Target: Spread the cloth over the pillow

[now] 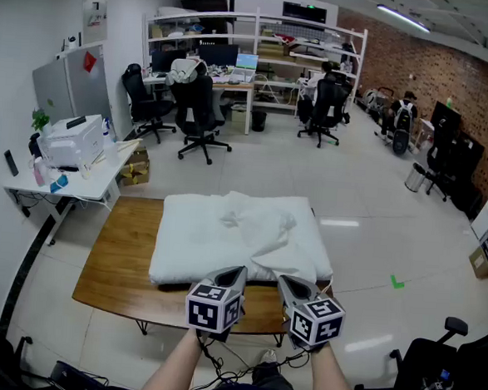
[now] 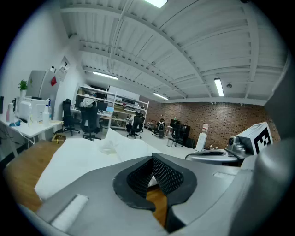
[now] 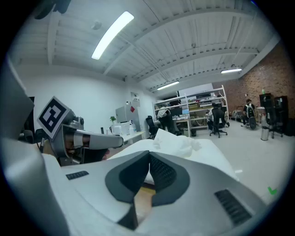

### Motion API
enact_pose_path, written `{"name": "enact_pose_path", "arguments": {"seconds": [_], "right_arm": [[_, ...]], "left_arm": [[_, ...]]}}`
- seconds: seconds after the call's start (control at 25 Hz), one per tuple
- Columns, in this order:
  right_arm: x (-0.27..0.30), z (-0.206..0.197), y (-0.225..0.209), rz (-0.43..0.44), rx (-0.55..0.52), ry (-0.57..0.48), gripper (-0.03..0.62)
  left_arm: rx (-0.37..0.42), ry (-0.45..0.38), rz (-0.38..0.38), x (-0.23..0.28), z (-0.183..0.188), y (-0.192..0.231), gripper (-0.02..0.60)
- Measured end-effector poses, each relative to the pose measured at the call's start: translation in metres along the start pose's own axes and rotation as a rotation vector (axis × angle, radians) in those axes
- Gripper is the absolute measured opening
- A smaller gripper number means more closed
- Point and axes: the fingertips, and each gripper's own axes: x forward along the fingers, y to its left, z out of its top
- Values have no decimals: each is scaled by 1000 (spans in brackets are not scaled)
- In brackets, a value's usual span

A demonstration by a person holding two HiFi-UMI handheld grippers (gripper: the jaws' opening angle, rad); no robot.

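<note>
Cloth [image 1: 259, 224] crumpled on pillow [image 1: 186, 246], wooden table [image 1: 118, 260], open office; left claw [image 1: 236, 272], right claw [image 1: 285, 279] closed, empty.

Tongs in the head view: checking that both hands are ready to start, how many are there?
2. The left tongs and the right tongs sit side by side at the pillow's near edge, both shut and empty. None seem hidden.

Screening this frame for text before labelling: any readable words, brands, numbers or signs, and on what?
No text is readable in any view.
On the cubes of the left gripper and right gripper: black-and-white square markers, no letters.
On the wall sheet: print too small to read.
On the floor mark: a green shape, no words.
</note>
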Motion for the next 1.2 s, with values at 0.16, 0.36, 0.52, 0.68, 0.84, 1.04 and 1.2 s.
{"name": "enact_pose_path", "arguments": {"seconds": [0.16,0.36,0.52,0.68,0.84,1.04,1.2], "right_arm": [[4,-25,-19,-56,7,56,31],[3,-55,-44,-94,24,125,33],[5,-89,-56,-106,53,194,132],[6,-119,-73,-151,65,266,198],[6,-141,-95,-232,94,298,244],[7,-148,-127,-318,114,294,291],[16,-147,-143,-336,106,301,293]], "left_arm": [[1,22,-5,11,-16,1,5],[1,63,-20,28,-35,-4,5],[-1,103,-34,37,-54,-6,5],[-6,137,-42,45,-65,-8,6],[-17,163,-45,51,-74,-10,6],[-21,183,-45,55,-79,-6,5],[-23,196,-46,62,-81,-3,6]]}}
